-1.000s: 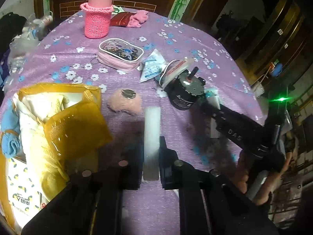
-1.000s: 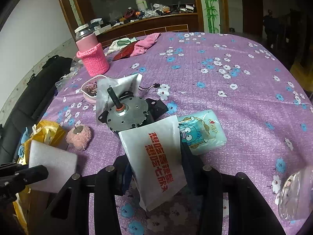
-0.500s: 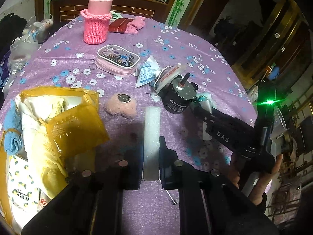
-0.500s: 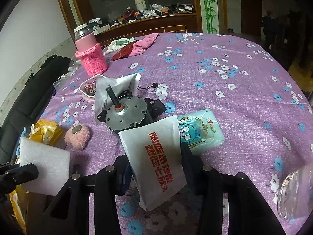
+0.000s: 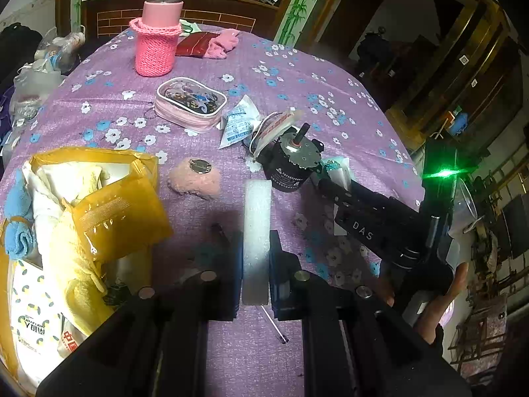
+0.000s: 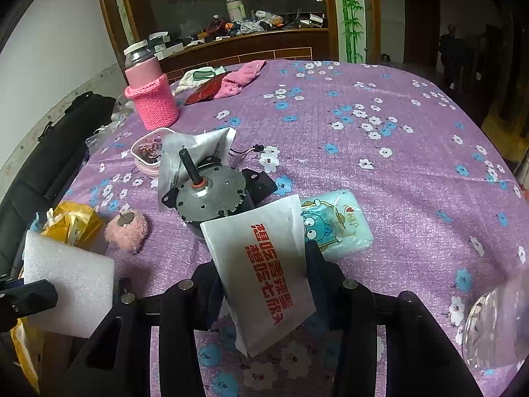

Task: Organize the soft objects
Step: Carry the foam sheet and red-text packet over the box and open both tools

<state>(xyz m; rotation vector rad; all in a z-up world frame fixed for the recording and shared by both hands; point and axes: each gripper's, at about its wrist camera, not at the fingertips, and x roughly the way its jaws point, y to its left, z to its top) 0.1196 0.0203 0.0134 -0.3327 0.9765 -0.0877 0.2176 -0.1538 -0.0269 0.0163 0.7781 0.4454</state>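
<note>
- Clearly, a white foam block [image 5: 256, 228] was clamped edge-on by the left gripper [image 5: 254, 251], its long axis running straight out along the fingers, above the purple tablecloth [image 5: 297, 82].
- The yellow bag [image 5: 112, 211] of soft cloths was seen just to the left of that gripper, nearer to it than to the right one.
- A white packet [image 6: 267, 264] with red print was held by the right gripper [image 6: 264, 264].
</note>
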